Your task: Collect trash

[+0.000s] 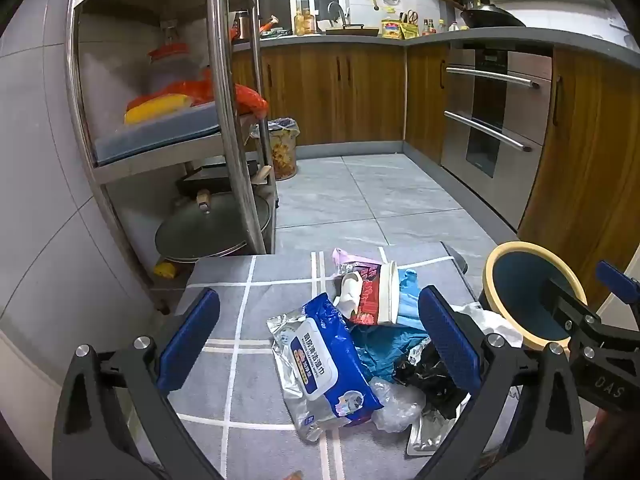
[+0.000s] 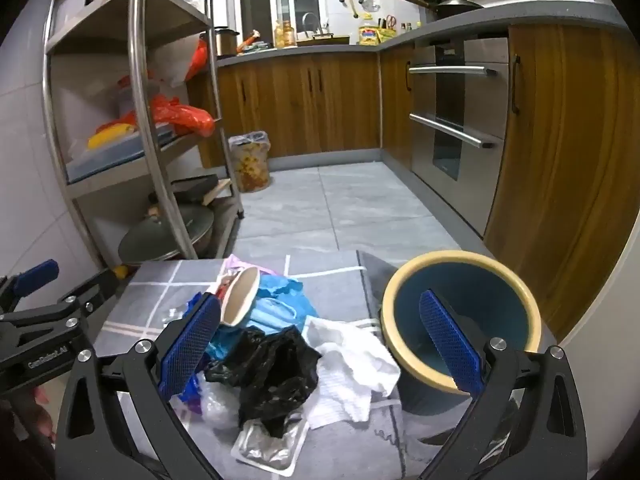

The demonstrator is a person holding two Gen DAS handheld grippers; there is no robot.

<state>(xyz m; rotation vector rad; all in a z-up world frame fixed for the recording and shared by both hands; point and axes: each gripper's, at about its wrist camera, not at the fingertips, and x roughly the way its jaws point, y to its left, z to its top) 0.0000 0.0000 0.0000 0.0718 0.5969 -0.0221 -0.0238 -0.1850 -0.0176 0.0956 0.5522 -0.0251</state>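
Both grippers hang over the trash pile with jaws spread wide, holding and touching nothing. The left gripper point(image 1: 320, 340) frames the wet-wipes pack point(image 1: 332, 364), its long axis running from upper left to lower right. The right gripper point(image 2: 320, 340) frames a black bag point(image 2: 276, 372) and white cloth point(image 2: 352, 364). Only the right view shows the bin point(image 2: 460, 312) whole, at lower right on the grey checked worktop point(image 2: 328, 276).

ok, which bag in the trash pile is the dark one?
The crumpled black plastic bag at the pile's near side; the clear bag beside it is see-through, and the blue wet-wipes pack is printed.
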